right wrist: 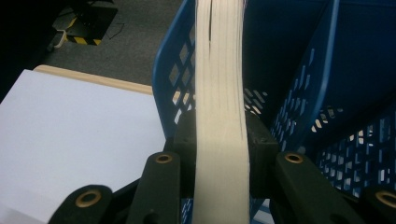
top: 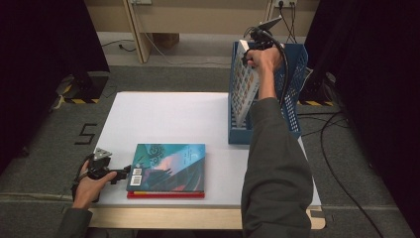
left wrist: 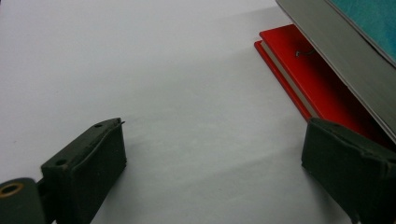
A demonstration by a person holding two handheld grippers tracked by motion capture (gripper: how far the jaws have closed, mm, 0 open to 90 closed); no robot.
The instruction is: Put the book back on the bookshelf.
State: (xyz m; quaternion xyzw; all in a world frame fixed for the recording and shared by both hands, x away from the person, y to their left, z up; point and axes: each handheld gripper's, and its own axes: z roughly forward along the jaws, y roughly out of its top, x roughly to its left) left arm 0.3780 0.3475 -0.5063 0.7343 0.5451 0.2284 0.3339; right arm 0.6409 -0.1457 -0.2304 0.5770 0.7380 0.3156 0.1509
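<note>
The right gripper [top: 253, 47] clamps the page edge of a thick colourful-covered book [top: 244, 82], upright and tilted inside the blue perforated plastic file rack [top: 292, 84]. Left of the rack, the left gripper [top: 121, 173], jaws apart, rests beside a teal hardcover book [top: 168, 166].

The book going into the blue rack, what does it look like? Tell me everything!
The book has a colourful cover of small pictures in rows and a thick block of pale pages, seen edge-on in the right gripper view. It stands nearly upright, tilted a little, its lower end down inside the blue rack with lattice walls. The right gripper is clamped on its top edge, one black jaw on each side.
</note>
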